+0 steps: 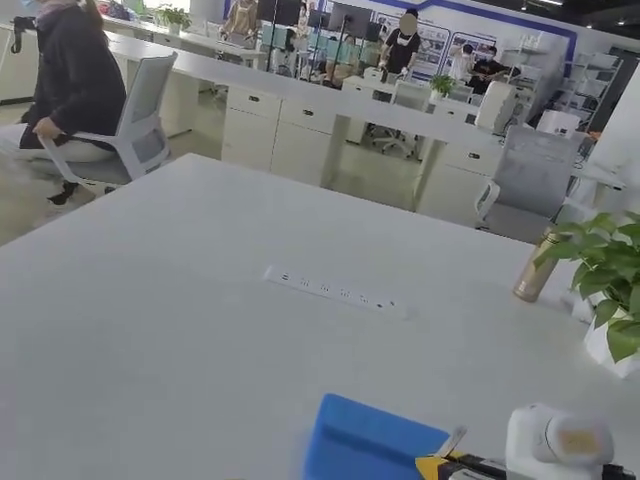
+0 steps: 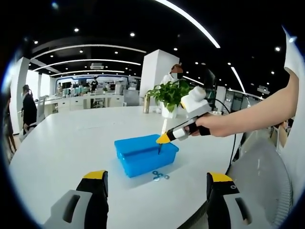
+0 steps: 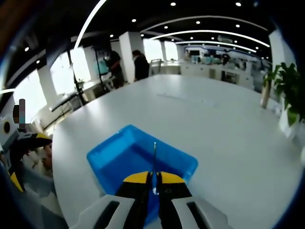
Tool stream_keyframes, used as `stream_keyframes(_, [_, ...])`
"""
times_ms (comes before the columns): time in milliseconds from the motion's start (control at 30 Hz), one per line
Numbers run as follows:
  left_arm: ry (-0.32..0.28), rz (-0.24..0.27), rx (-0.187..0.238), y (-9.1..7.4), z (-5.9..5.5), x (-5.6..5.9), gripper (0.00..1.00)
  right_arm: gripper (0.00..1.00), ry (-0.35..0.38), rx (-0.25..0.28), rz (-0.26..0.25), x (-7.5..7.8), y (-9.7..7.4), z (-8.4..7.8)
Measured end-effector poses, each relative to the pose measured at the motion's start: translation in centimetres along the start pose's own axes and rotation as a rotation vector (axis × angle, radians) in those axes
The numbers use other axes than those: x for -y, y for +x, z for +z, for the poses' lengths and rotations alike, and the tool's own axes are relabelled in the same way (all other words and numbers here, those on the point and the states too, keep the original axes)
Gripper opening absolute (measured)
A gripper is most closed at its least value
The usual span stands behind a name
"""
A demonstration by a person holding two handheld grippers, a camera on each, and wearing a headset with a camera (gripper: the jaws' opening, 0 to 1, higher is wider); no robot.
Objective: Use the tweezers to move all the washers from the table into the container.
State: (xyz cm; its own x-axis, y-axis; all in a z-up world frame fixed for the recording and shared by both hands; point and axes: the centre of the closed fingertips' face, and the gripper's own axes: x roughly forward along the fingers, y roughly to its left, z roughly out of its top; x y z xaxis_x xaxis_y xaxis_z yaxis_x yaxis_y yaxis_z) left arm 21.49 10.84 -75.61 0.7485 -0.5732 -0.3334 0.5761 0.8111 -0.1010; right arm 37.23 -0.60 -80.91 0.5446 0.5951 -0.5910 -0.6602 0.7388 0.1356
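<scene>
Left of and beyond the blue container (image 2: 145,155), the white table (image 2: 62,148) lies bare, with easy room for a gripper. Farther beyond it stand a potted plant (image 2: 167,98) and a bronze bottle (image 1: 535,268). The right gripper (image 2: 162,139), clamping tweezers (image 2: 158,148), hangs over its right edge.

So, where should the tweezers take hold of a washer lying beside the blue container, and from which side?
Probably the ring's edge, from above: one tip of the thin metal tweezers in the hole, one outside. The small metal washers lie flat on the white table, offering no raised side. Come from the side away from the blue plastic container, whose wall is near.
</scene>
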Motion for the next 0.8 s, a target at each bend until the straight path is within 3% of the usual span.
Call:
stream_keyframes(200, [-0.015, 0.018, -0.006, -0.1, -0.2, -0.5, 0.86, 0.03, 0.008, 0.000, -0.007, 0.7, -0.3, -0.4])
stream_keyframes(400, [-0.001, 0.026, -0.004, -0.2, -0.2, -0.6, 0.85, 0.03, 0.012, 0.027, 0.002, 0.2, -1.3, 0.2])
stream_keyframes(567, [-0.002, 0.023, -0.012, -0.2, -0.4, -0.6, 0.83, 0.03, 0.008, 0.096, 0.025, -1.3, -2.9, 2.0])
stream_keyframes(633, [0.004, 0.027, -0.018, -0.2, -0.5, -0.7, 0.83, 0.03, -0.086, 0.117, 0.016, -2.4, -3.8, 2.8])
stream_keyframes(733, [0.004, 0.028, -0.018, -0.2, -0.5, -0.7, 0.83, 0.03, -0.082, 0.161, 0.058, -4.5, -4.8, 3.8])
stream_keyframes(800, [0.001, 0.034, -0.014, -0.2, -0.5, -0.9, 0.83, 0.03, -0.073, 0.169, 0.082, -5.0, -5.2, 3.9])
